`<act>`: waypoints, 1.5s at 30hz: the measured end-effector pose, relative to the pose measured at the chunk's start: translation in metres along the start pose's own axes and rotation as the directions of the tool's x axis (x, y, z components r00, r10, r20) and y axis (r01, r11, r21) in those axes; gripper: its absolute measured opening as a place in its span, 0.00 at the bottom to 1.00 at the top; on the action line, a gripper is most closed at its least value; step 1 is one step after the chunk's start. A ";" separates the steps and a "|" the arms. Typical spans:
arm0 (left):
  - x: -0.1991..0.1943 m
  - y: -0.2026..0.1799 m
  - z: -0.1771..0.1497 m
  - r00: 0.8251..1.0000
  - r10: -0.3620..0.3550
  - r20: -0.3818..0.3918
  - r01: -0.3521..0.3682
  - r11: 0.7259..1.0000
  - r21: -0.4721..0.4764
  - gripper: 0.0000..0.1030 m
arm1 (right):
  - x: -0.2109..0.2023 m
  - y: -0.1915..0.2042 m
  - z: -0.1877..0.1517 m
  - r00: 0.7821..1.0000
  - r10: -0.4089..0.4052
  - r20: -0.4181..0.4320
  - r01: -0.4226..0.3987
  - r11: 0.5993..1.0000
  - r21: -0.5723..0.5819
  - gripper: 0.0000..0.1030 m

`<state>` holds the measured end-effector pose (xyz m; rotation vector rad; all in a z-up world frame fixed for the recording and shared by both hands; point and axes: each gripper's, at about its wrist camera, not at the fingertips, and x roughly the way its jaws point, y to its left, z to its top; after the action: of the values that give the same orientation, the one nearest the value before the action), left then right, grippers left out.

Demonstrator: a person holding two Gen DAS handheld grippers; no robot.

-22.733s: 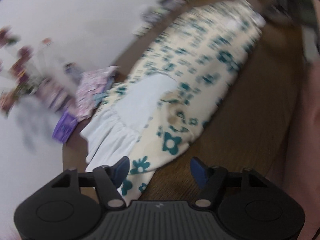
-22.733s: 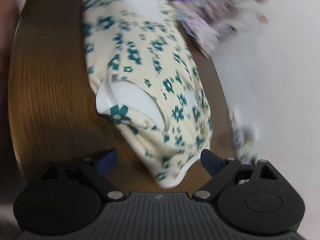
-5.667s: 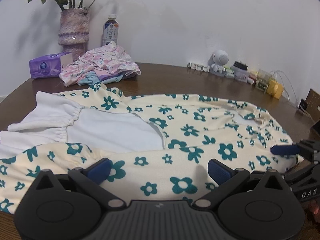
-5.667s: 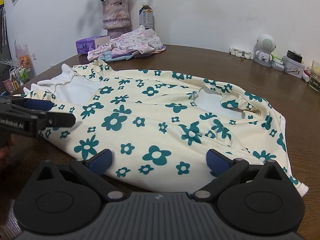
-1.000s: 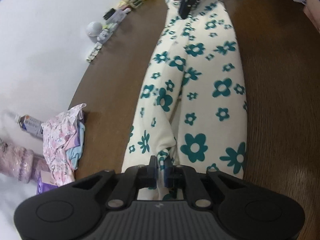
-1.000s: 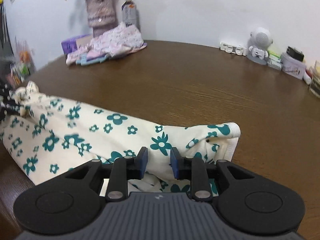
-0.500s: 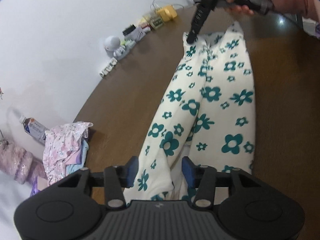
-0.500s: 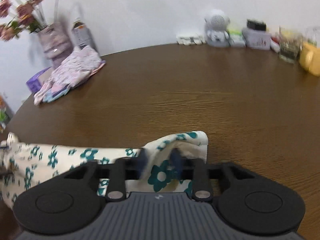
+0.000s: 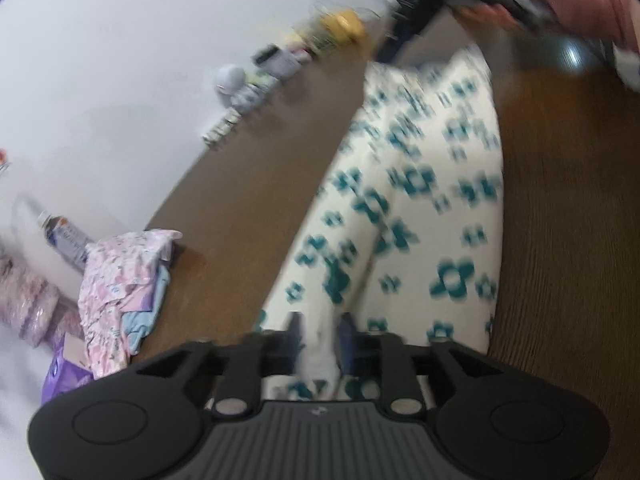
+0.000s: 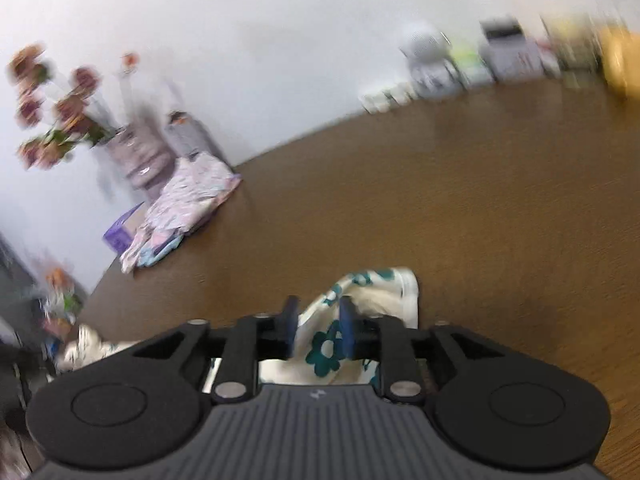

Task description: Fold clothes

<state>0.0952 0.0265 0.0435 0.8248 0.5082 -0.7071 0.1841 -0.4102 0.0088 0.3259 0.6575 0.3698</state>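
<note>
The floral garment (image 9: 416, 216) lies on the tabletop (image 9: 568, 240) as a long narrow strip, already folded lengthwise, its far end reaching toward the row of small ornaments (image 9: 240, 92) by the wall. Half a second ago our left gripper (image 9: 320, 334) stood with its fingers spread over the near end of the garment; now they have closed in to a narrow gap with a ridge of cloth between them, so we judge it has taken a fresh hold. Our right gripper (image 10: 318, 330) remains pinched on the opposite end, where a flowered corner bunches up between its fingers and spills past them. With both ends gripped, we read this as the start of a crosswise fold, bringing one end over the other. The pile of pink clothes (image 9: 124, 280) sits well apart from the garment, near the vase (image 10: 138, 156) at the tabletop's edge. Both views are motion-blurred, so fine contact is hard to confirm.
</note>
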 end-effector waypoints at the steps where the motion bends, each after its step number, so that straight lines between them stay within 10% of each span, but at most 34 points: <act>1: -0.006 0.004 0.005 1.000 0.006 0.021 -0.005 0.999 -0.037 0.45 | -0.008 0.007 0.001 0.999 -0.033 0.002 0.033 0.995 -0.094 0.26; 4: -0.014 0.007 0.035 0.995 -0.008 0.097 0.021 0.991 -0.134 0.51 | -0.015 0.028 -0.003 0.991 -0.135 -0.007 0.122 0.911 -0.394 0.31; 9: 0.028 -0.020 0.112 0.985 -0.091 0.147 0.121 0.971 -0.208 0.52 | -0.007 0.055 -0.012 0.976 -0.217 0.011 0.148 0.625 -0.767 0.36; 15: 0.111 -0.080 0.195 0.984 -0.161 0.078 0.176 0.942 -0.285 0.52 | 0.007 0.069 -0.022 0.975 -0.223 0.006 0.088 0.361 -0.928 0.42; 18: 0.143 -0.094 0.214 0.990 -0.137 0.028 0.138 0.937 -0.320 0.52 | 0.012 0.064 -0.020 0.978 -0.206 -0.016 0.057 0.343 -0.938 0.42; 22: 0.166 -0.095 0.217 0.991 -0.133 -0.026 0.115 0.927 -0.356 0.08 | 0.010 0.054 -0.016 0.986 -0.158 -0.056 0.001 0.341 -0.940 0.43; 24: 0.165 -0.094 0.215 0.992 -0.123 -0.027 0.106 0.931 -0.349 0.05 | 0.008 0.051 -0.013 0.989 -0.130 -0.076 -0.028 0.336 -0.941 0.43; 38: 0.138 -0.129 0.220 1.000 0.015 0.004 -0.015 1.000 -0.003 0.03 | 0.043 0.064 -0.001 0.965 -0.024 -0.261 -0.254 0.168 -0.953 0.49; 41: 0.138 -0.132 0.217 1.000 0.026 0.011 -0.027 1.000 0.006 0.15 | 0.039 0.063 -0.006 0.961 0.000 -0.276 -0.271 0.185 -0.944 0.15; 45: 0.146 -0.133 0.216 0.999 0.033 0.006 -0.033 0.999 0.004 0.39 | 0.027 0.058 -0.020 0.987 0.040 -0.155 -0.160 0.200 -0.967 0.09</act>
<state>0.1239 -0.2630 0.0098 0.8328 0.4874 -0.6798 0.1779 -0.3441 0.0031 -0.9552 0.3618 0.8783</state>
